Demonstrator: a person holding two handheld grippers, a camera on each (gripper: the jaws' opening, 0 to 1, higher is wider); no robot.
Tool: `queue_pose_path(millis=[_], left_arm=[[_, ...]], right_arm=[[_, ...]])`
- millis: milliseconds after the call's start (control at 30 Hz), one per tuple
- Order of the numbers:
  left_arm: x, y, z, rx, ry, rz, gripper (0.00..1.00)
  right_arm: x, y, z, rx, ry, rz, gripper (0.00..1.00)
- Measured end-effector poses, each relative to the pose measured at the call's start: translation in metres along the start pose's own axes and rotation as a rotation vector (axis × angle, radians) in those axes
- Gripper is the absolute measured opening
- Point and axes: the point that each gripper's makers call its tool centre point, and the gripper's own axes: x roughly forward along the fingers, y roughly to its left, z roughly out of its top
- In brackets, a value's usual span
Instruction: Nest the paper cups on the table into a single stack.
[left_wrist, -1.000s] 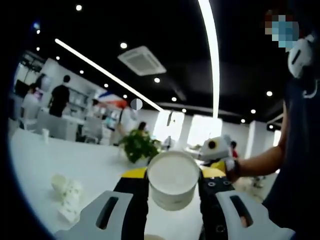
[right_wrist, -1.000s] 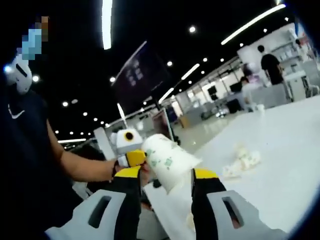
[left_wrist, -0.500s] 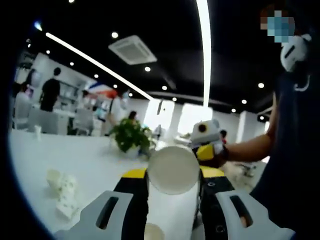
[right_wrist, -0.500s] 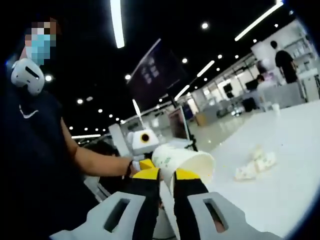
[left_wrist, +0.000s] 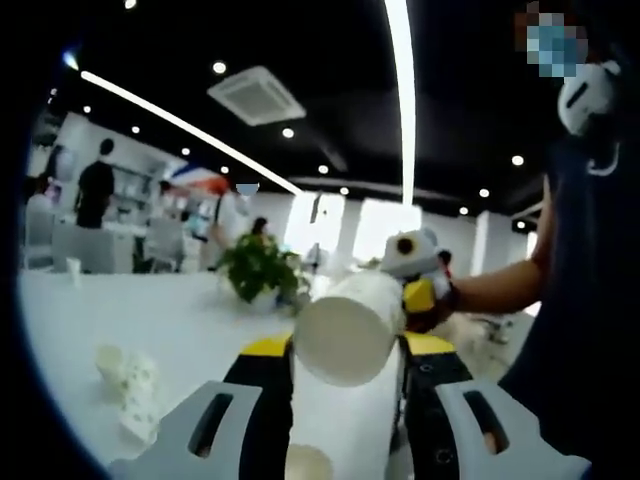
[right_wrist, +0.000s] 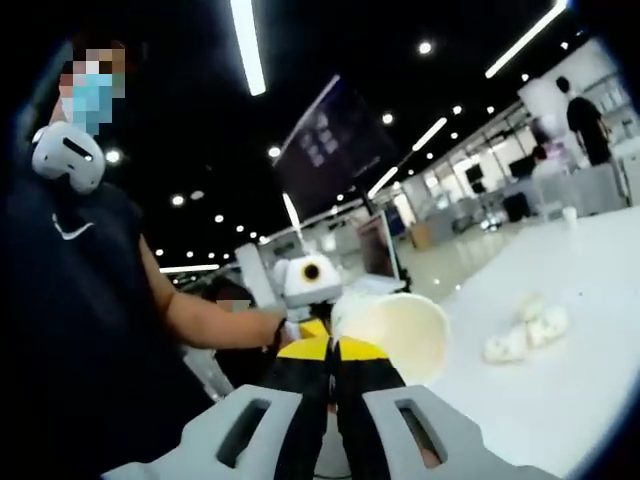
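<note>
- Left gripper (left_wrist: 345, 365): jaws clamped on 1 paper cup (left_wrist: 345, 335), held on its side above the table (left_wrist: 180, 330), base toward the camera.
- Right gripper (right_wrist: 332, 352): yellow-tipped jaws pressed together, nothing between them. 1 s ago they stood apart around a printed cup; 0.5 s ago they had narrowed.
- The cup's open mouth now sits just beyond the right jaw tips, on the left gripper's side.
- Judgement: the right gripper's cup has likely been pushed into the left-held one and let go; 1 nesting step done.
- Loose cups (right_wrist: 525, 335): a small cluster on its side on the table, not yet stacked.
</note>
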Motion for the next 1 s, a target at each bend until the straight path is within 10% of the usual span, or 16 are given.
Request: queue_pose_path(millis=[400, 1000], left_arm=[[-0.011, 0.03, 0.002, 0.079, 0.083, 0.214, 0.87], [-0.075, 0.068, -0.027, 0.146, 0.203, 0.47, 0.98]], right_arm=[[-0.001, -0.009, 0.019, -0.155, 0.114, -0.115, 0.0], [-0.006, -0.015, 0.057, -0.337, 0.345, -0.224, 0.0]])
